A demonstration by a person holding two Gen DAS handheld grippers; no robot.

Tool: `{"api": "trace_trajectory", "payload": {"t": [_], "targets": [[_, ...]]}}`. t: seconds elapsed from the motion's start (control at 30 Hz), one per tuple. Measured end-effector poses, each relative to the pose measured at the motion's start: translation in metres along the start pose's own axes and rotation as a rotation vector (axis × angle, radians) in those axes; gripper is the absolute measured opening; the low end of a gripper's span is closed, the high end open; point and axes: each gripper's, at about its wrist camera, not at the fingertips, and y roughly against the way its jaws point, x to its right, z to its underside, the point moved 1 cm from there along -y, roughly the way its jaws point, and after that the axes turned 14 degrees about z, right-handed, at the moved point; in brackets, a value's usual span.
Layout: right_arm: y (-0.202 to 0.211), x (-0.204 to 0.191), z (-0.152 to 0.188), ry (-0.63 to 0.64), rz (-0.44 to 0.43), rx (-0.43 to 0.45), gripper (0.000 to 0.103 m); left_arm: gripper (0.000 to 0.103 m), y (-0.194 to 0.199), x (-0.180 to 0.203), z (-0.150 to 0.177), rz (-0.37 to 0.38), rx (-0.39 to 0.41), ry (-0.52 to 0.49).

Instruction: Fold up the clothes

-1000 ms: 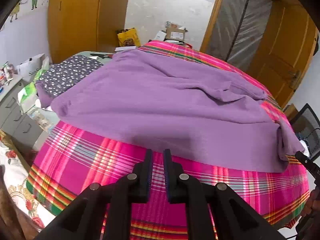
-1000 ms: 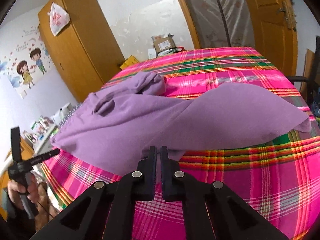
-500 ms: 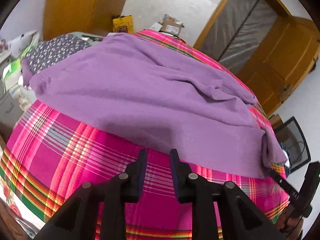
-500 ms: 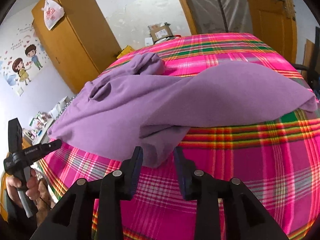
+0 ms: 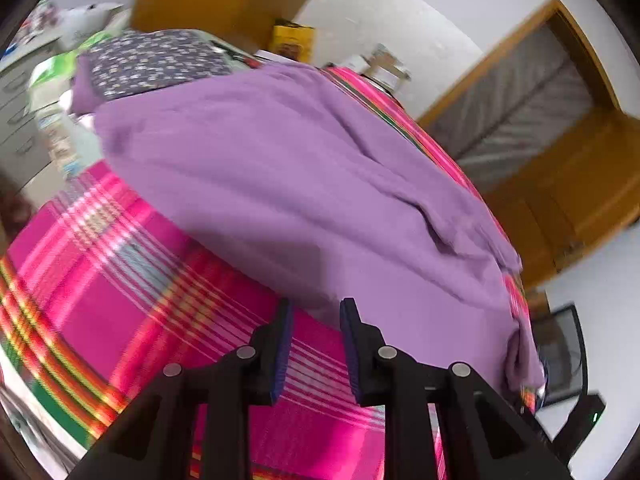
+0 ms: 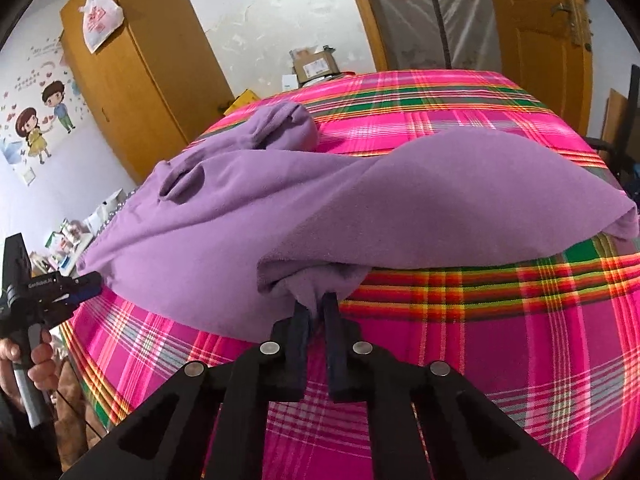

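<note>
1. While its two fingers stand close together with a bunched corner of the purple garment (image 6: 320,216) pinched between the tips, the right gripper (image 6: 317,300) sits low at the near edge of the cloth; a small fold of fabric hangs over the tips.
2. Left gripper (image 5: 314,308): fingers parted with a clear gap, nothing between them. Tips sit just at the near hem of the same purple garment (image 5: 304,184); whether they touch the fabric cannot be told because of motion blur.
3. Garment lies spread across the bed, which is covered by a pink plaid sheet (image 6: 500,344). One rolled end lies toward the far side in the right view; a broad flap lies to the right.
4. In the right view, the left gripper (image 6: 90,282) appears at the far left edge, held by a hand (image 6: 38,364), level with the left corner of the garment.
5. Beyond the bed: wooden wardrobe (image 6: 136,80) with a plastic bag (image 6: 100,20) hung on it, cardboard box (image 6: 314,65), wooden door (image 6: 536,40).
6. Left view: dark patterned cloth (image 5: 156,62) beyond the garment's far left corner.
</note>
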Motion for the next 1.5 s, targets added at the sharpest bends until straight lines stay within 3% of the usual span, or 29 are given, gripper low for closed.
{"api": "trace_trajectory", "payload": {"t": [0.2,0.23,0.27,0.3,0.7,0.93,1.07,1.2,1.27,1.4,1.5], "targets": [[0.0,-0.003,-0.001,0.013,0.0,0.008,0.005,0.022,0.003,-0.019,-0.015,0.007,0.049,0.109],[0.001,-0.003,-0.002,0.012,-0.001,0.01,0.004,0.017,0.002,-0.02,-0.016,-0.005,0.052,0.113],[0.001,-0.003,-0.002,0.01,-0.003,0.013,0.004,0.004,0.001,-0.021,-0.017,-0.019,0.054,0.116],[0.002,-0.003,-0.002,0.007,-0.004,0.016,0.004,0.002,0.001,-0.022,-0.017,-0.038,0.053,0.113],[0.048,0.005,-0.004,-0.028,-0.108,0.055,0.003,0.001,0.043,-0.017,-0.014,0.006,0.087,0.042],[0.057,-0.001,0.028,-0.029,-0.139,-0.04,0.003,0.001,0.05,-0.034,0.003,-0.029,0.056,0.033],[0.047,0.006,0.042,-0.051,-0.126,-0.097,0.004,0.002,0.047,-0.041,0.007,0.002,0.02,0.032],[0.044,0.004,0.045,-0.039,-0.132,-0.112,0.007,0.003,0.061,-0.044,-0.004,0.023,0.07,0.027],[0.041,0.003,0.044,-0.039,-0.125,-0.119,0.009,0.004,0.067,-0.05,-0.015,-0.002,0.112,0.027],[0.039,0.001,0.042,-0.039,-0.111,-0.112,0.028,0.025,0.076,-0.064,-0.043,-0.071,0.197,0.03],[0.04,-0.003,0.039,-0.022,-0.1,-0.096,0.029,0.027,0.072,-0.082,-0.063,-0.118,0.209,0.051]]}}
